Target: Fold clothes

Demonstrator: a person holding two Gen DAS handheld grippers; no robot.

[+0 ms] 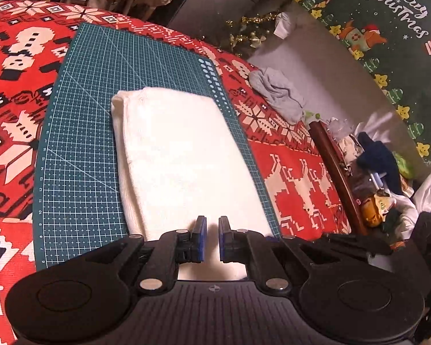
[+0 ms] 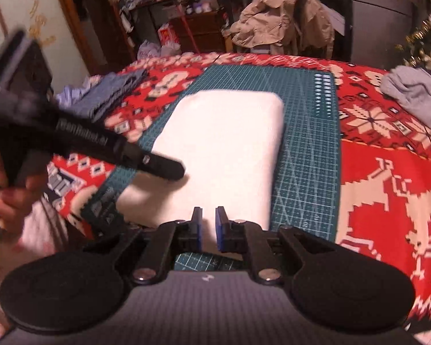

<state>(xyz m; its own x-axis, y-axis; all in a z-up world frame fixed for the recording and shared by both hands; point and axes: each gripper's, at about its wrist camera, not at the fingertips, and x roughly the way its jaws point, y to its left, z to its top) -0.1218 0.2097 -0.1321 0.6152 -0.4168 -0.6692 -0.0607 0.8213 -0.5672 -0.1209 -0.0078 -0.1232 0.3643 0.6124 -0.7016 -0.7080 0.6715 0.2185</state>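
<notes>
left gripper (image 1: 211, 227) hovers over the near end of the folded white garment (image 1: 184, 161), jaws drawn in to a narrow gap, nothing pinched between the blue pads (image 1: 200, 237). right gripper (image 2: 207, 218) same story: narrow gap, empty, poised at the garment's near edge, white cloth visible through the gap.

white garment lies flat as a neat rectangle on the green cutting mat (image 1: 80, 132), long axis running away from both cameras, far corners rounded. mat sits on the red christmas-pattern tablecloth (image 1: 20, 66).

right wrist view: left gripper comes in from the left, blurred, tip over the garment's left edge; cannot tell if it touches. a hand (image 2: 11, 192) wraps its handle.

grey crumpled garment (image 1: 277, 93) on the cloth, right of the mat, well apart from the white one. folded blue-grey clothes (image 2: 109, 97) stacked left of the mat. beige jacket (image 2: 284, 11) draped over a chair beyond the table.
</notes>
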